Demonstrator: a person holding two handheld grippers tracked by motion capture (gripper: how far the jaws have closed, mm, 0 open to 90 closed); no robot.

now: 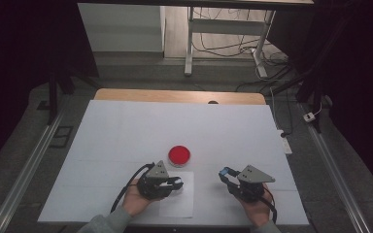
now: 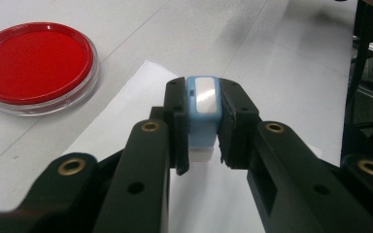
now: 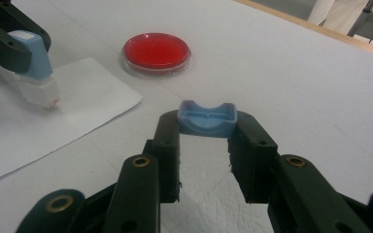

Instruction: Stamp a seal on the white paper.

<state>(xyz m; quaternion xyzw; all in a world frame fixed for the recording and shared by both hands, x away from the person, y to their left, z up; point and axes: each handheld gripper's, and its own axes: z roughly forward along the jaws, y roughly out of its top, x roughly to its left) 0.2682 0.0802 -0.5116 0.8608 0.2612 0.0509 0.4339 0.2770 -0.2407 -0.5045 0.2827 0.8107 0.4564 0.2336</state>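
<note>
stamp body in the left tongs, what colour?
Light blue stamp body with a white base, clearest in the left gripper view, held by the left tongs.

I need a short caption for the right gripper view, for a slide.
Right gripper holds a blue cap; beyond, the left gripper holds a stamp over white paper, near a red ink pad.

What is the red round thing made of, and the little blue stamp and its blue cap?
The red round dish looks like clear hard plastic around a red ink pad: its rim is see-through and glossy. The blue stamp in the left gripper seems smooth moulded plastic, with a shiny label on top. The blue cap in the right gripper looks like the same matte blue plastic.
</note>
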